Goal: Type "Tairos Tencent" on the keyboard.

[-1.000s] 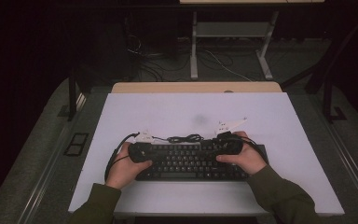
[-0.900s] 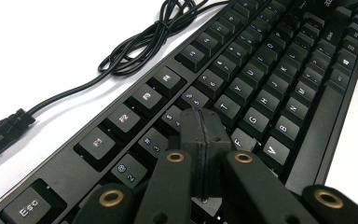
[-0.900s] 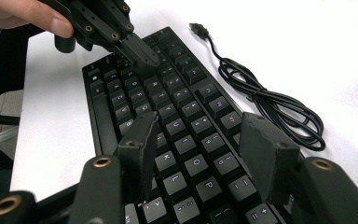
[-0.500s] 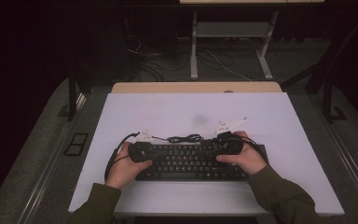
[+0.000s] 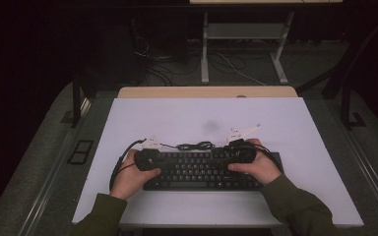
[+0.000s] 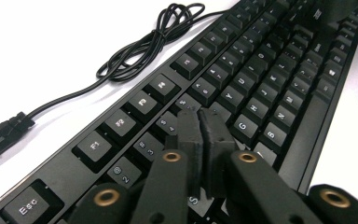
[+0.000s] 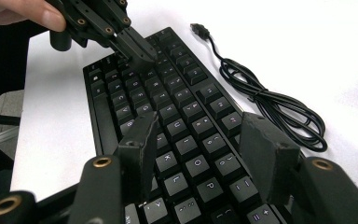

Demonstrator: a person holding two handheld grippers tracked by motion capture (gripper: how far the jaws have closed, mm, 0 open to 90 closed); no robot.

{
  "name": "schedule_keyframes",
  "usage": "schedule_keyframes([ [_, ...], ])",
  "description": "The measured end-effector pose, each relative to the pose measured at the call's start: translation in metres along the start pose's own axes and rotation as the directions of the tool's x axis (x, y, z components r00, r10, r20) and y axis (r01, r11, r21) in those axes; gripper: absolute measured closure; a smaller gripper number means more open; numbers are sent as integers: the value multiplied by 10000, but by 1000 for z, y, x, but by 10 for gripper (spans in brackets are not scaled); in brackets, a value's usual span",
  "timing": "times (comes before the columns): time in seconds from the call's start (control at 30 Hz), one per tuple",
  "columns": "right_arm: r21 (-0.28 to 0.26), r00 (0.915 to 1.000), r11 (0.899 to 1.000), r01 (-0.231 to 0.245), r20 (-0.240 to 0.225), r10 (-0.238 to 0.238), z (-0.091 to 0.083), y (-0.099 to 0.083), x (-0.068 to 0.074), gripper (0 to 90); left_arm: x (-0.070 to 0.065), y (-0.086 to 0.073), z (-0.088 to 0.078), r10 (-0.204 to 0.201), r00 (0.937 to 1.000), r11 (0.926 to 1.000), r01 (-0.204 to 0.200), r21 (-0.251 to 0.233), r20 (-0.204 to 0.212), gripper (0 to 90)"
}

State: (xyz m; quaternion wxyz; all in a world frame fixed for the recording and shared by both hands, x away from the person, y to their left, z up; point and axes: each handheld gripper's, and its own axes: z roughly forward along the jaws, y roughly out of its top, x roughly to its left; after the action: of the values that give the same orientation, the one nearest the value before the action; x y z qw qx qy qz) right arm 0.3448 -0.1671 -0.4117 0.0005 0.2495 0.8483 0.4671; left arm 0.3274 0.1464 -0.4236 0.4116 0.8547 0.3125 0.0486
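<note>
Change: hands, grippers and keyboard lie where they lay a second ago; the left gripper's jaws have just been opening by a hair, with nothing between them.
Keyboard [image 5: 202, 169]: black, flat on the white table [image 5: 300, 128], near the person's edge, its long side running across the high view.
Cable [image 5: 195, 146]: black, in a loose coil on the table just behind the keyboard's far edge; its plug [image 7: 198, 29] lies free on the white top.
Left gripper [image 5: 145, 158]: over the keyboard's left end, held in the left hand [image 5: 130, 178]. In the left gripper view the jaws are all but closed, pads nearly together with a thin slit between them, holding nothing. The tips [image 6: 204, 123] sit low over the number and upper letter rows; whether they press a key I cannot tell.
Right gripper [image 5: 238, 152]: over the keyboard's right end, held in the right hand [image 5: 258, 167]. In the right gripper view the jaws stand apart, one pad [image 7: 142, 135] at each side of a band of keys around U, I, O and P. The pads clasp nothing; keys show plainly in the gap.
Grippers to each other: well apart, one at each end of the keyboard, pointing inward; the right gripper view shows the left gripper [image 7: 137, 46] farther off, tips down over the far keys.
Sleeves: green, coming in from the bottom of the high view.
</note>
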Motion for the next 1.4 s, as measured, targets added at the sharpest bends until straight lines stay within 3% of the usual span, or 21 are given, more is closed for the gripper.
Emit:
schedule_keyframes([
  [0.3,-41,10000,10000,-36,-83,36,1,0,1,502,-3,0,-4,-40,10000,9998,41,-173,85,719],
  [0.63,186,9992,9998,16,-411,-8,4,1,6,721,-2,1,-10,-99,9999,9991,100,-410,20,556],
  [0.93,622,9959,9980,58,-910,-1,14,2,13,883,-2,1,-10,-147,9999,9992,149,-366,57,498],
  [1.4,1197,9923,9927,122,-1235,27,34,-1,25,897,-2,1,-10,-59,9999,9994,63,-352,97,449],
])
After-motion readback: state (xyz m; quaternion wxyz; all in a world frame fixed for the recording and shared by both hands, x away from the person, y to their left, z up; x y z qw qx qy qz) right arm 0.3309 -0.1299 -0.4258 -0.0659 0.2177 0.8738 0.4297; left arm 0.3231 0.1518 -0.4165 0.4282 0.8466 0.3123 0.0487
